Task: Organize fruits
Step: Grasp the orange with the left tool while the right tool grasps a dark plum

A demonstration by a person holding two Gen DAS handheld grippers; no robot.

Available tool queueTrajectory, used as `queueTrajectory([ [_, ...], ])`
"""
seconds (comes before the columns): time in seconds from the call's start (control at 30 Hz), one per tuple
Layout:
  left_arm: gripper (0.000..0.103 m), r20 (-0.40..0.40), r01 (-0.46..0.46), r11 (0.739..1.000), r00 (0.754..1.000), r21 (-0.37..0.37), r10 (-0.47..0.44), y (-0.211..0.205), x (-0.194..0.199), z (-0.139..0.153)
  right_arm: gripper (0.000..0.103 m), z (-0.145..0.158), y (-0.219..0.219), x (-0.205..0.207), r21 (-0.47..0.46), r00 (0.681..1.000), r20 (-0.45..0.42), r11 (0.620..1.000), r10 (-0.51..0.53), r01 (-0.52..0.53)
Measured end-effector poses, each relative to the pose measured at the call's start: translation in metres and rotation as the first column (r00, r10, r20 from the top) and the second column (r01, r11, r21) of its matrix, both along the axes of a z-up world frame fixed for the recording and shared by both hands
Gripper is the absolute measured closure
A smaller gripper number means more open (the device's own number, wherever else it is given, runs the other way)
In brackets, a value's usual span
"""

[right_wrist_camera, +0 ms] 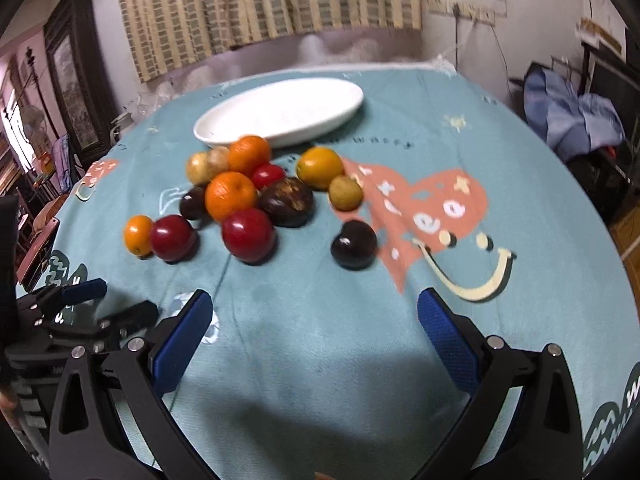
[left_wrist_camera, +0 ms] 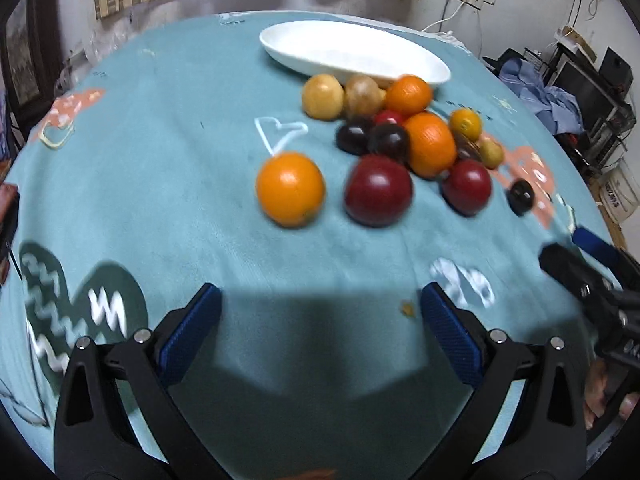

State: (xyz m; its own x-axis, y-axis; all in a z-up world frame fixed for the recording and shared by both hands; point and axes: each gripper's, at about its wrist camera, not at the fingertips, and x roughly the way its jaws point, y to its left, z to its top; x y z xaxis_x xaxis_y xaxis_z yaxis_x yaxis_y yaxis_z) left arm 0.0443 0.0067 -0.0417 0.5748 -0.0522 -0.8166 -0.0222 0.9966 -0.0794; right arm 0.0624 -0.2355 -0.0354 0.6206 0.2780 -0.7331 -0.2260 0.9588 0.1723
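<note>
Both claws, left claw [left_wrist_camera: 320,316] and right claw [right_wrist_camera: 314,320], spread empty; four oranges [left_wrist_camera: 290,188], one white dish [left_wrist_camera: 352,52].

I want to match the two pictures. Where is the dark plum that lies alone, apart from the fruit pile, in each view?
Left wrist view: the dark plum is far right, at the pile's right edge.
Right wrist view: the same plum is near the centre, in front of the pile.
Shared landmark: the white plate behind the fruit.

The teal printed tablecloth [right_wrist_camera: 320,340] carries a short row of small dark letters just beyond the fruit, too blurred to read. A white bucket [left_wrist_camera: 618,196] at the room's edge bears dark print, likewise illegible.
</note>
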Motion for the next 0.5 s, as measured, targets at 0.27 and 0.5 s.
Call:
queueTrajectory([
  [0.27, 0.002, -0.004, 0.067, 0.996, 0.998, 0.067, -0.066, 0.003, 0.031, -0.004, 0.001, 0.002, -0.029, 0.0, 0.04, 1.0, 0.016, 0.999, 0.003, -0.004],
  [0.5, 0.002, 0.011, 0.157, 0.984, 0.987, 0.086, -0.158, 0.004, 0.039, -0.014, 0.001, -0.003, -0.042, 0.008, 0.093, 0.999, -0.022, 0.995, -0.025, 0.027],
])
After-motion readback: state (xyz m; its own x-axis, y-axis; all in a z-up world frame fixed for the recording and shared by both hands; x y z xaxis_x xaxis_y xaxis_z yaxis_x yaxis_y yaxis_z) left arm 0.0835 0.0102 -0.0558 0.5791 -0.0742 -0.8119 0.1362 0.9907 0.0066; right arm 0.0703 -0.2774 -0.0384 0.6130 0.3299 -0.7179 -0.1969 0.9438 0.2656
